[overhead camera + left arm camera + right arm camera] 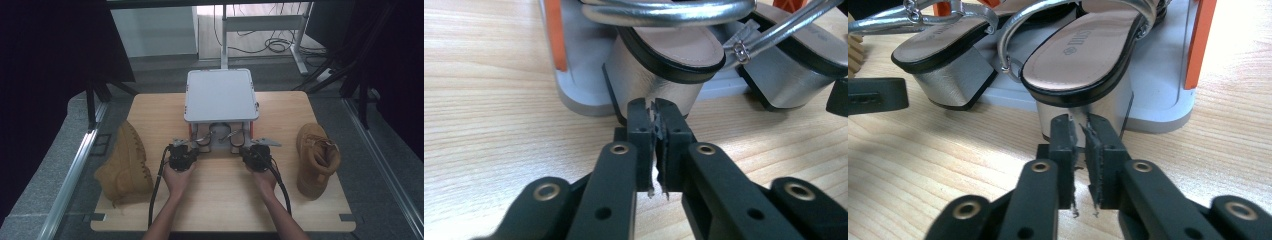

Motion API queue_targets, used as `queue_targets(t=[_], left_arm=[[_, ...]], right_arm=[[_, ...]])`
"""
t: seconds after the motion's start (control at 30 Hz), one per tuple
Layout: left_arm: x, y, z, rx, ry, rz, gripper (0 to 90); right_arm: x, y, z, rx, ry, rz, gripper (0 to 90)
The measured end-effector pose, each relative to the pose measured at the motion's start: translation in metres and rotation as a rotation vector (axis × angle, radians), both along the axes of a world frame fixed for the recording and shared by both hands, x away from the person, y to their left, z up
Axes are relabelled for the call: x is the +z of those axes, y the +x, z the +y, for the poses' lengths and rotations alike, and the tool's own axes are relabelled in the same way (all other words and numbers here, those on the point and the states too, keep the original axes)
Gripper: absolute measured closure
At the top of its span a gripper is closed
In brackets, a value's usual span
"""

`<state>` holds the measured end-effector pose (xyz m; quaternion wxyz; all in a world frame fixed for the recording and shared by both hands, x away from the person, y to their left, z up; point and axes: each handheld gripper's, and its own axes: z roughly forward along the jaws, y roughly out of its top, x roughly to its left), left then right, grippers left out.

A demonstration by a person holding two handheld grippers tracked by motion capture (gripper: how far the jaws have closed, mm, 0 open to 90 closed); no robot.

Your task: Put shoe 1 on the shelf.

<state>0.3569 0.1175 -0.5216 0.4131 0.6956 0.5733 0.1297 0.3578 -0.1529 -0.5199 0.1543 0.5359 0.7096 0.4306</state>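
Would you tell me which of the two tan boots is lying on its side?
The boot at the table's left edge lies on its side; the boot at the right edge stands upright, opening upward.

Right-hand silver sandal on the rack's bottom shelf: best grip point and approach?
Grip the silver sandal by its block heel: it overhangs the grey rack shelf toward the person, with flat parallel sides. Come in level from the front, jaws reopened; the right gripper sits shut just short of it.
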Motion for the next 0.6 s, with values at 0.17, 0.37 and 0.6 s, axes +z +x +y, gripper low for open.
queue_targets(t=[0.17, 0.37, 0.6], left_arm=[[-0.003, 0.004, -0.002, 0.002, -0.022, 0.011, 89.3], [-0.001, 0.008, -0.006, -0.005, -0.018, 0.026, 89.3], [-0.001, 0.014, -0.009, 0.001, -0.03, 0.032, 89.3]], right_arm=[[0.0, 0.003, 0.0, 0.012, 0.008, 0.009, 88.9], [-0.002, 0.005, 0.004, -0.006, 0.019, 0.0, 89.2], [-0.005, 0.007, 0.008, -0.05, 0.041, -0.008, 89.3]])
